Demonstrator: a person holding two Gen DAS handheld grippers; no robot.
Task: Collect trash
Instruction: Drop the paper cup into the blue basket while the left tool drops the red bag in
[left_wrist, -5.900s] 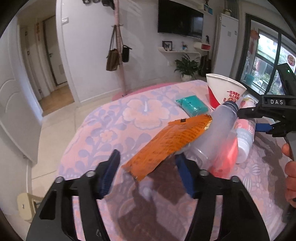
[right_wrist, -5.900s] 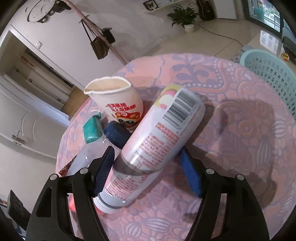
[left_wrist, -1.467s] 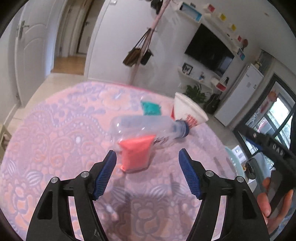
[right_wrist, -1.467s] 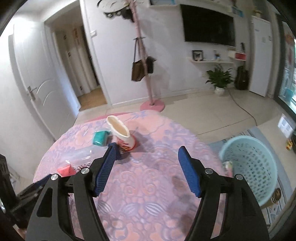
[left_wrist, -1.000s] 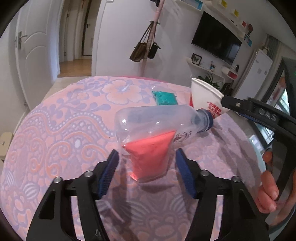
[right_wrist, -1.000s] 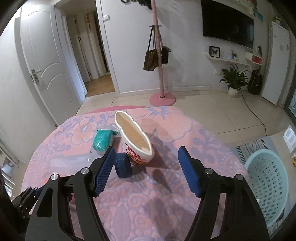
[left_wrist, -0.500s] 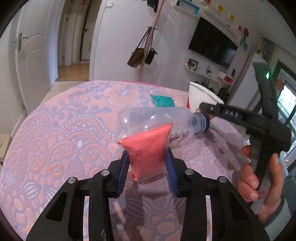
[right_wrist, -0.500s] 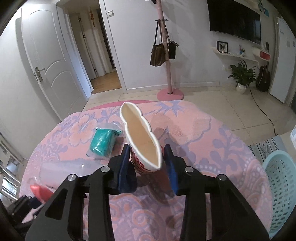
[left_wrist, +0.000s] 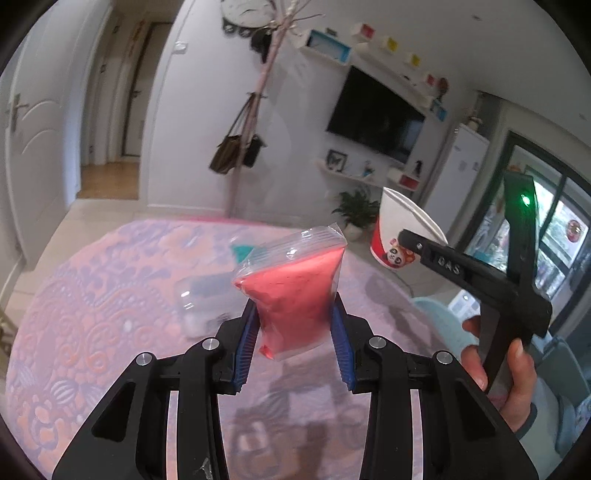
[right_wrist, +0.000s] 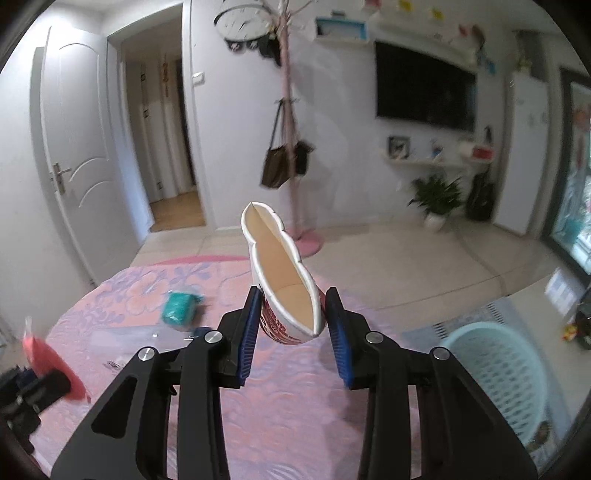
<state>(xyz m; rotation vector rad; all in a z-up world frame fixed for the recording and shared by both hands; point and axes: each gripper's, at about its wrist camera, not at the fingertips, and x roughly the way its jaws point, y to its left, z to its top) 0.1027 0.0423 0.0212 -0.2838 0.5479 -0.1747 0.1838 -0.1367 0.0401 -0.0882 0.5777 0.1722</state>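
Observation:
My left gripper (left_wrist: 294, 341) is shut on a clear zip bag of red stuff (left_wrist: 295, 291) and holds it above the pink patterned table (left_wrist: 92, 314). My right gripper (right_wrist: 293, 334) is shut on a squashed white and red paper cup (right_wrist: 282, 280), also lifted off the table. The same cup (left_wrist: 400, 236) and the right gripper's black body show at the right of the left wrist view, with a person's hand (left_wrist: 513, 373) on its handle. A clear plastic bottle (left_wrist: 207, 301) and a teal packet (right_wrist: 178, 308) lie on the table.
A light blue laundry basket (right_wrist: 498, 373) stands on the floor to the right of the table. Beyond the table are a pink coat stand (right_wrist: 291, 155) with bags, a potted plant (right_wrist: 437, 197) and tiled floor.
Both grippers have risen off the table with their loads: the red bag has come up away from the bottle, and the paper cup has left the tabletop. The views tilted upward.

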